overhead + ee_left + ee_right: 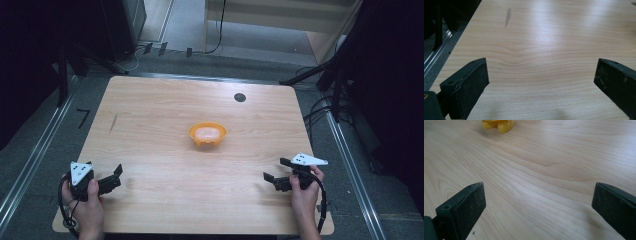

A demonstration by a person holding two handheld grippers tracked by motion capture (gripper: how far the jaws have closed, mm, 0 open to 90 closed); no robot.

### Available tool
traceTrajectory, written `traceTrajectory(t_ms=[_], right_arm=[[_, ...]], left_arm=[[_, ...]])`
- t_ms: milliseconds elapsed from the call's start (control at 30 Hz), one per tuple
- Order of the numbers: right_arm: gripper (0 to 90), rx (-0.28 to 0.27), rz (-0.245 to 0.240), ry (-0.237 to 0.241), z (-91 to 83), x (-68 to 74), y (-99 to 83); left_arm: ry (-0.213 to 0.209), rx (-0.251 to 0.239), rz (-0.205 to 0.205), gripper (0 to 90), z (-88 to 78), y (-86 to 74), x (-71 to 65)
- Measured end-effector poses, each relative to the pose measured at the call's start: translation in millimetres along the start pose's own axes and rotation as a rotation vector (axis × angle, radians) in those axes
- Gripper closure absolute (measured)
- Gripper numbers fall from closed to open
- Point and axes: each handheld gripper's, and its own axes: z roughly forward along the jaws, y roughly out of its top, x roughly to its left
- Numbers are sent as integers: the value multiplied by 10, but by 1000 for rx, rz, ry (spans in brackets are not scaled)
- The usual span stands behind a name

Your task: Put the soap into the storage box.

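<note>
An orange bowl (207, 134) stands upright near the middle of the wooden table (150, 125); its yellow-orange feet (498, 125) peek in at the top of the right gripper view. My left gripper (118, 176) rests near the table's front left corner, open, with bare wood between its jaws (541, 80). My right gripper (275, 170) sits near the front right, also open and holding nothing (539, 202). Both are well short of the bowl.
A small black round mark (240, 97) lies on the table at the back right. A grey streak (507, 17) marks the wood at the left. Metal rails (30, 160) and cables run along the floor on both sides.
</note>
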Motion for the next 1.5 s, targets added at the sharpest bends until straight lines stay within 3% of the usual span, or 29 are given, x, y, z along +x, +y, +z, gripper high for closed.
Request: traceTrajectory(t_ms=[167,300,700,1033,1500], right_arm=[[0,-31,31,-3,-130,-27,-69],[0,-57,42,-35,-303,-48,-133],[0,-91,83,-70,-581,-100,-344],[0,-123,86,-101,-734,-66,-459],[0,-167,76,-141,-779,-76,-516]], left_arm=[[-1,1,2,1,-1,0,-1],[1,1,3,1,0,0,-2],[3,-1,7,1,-1,-3,-7],[2,0,8,1,-5,-4,-10],[9,4,28,1,8,-1,-36]])
